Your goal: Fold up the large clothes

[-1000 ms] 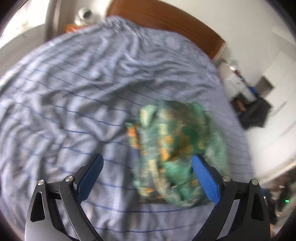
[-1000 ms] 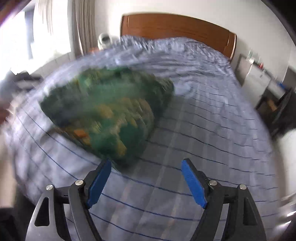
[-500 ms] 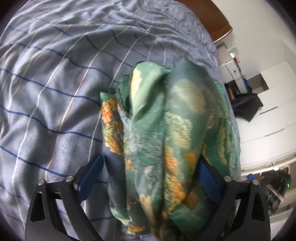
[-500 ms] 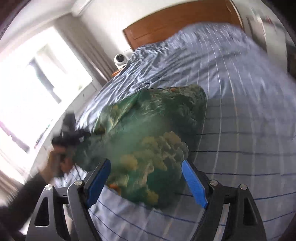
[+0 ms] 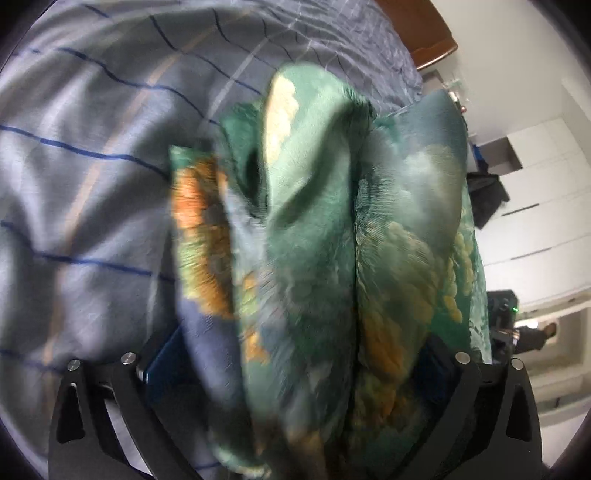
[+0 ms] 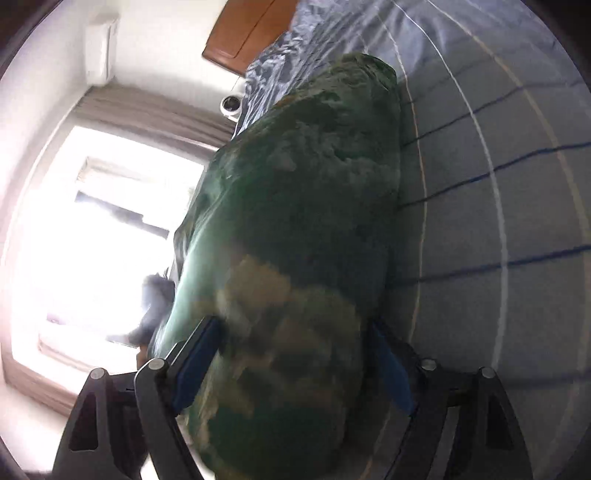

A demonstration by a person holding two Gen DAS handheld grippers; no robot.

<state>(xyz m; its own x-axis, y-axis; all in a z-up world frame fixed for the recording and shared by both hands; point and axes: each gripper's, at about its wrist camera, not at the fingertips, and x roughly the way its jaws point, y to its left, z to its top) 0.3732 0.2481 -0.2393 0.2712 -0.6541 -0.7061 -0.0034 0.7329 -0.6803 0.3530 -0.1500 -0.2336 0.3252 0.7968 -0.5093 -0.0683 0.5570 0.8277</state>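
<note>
Here the green patterned garment [image 5: 321, 266] lies bunched in thick folds on the blue-striped bed cover [image 5: 92, 177], toward the edge nearest the cameras, with the wooden headboard [image 6: 243, 33] at the far end. The left gripper [image 5: 295, 373] straddles one end of the bundle, its jaws opening wide with cloth filling the gap. The right gripper [image 6: 295, 365] has its blue pads either side of the other end, spread apart; whether they press the fabric cannot be told.
</note>
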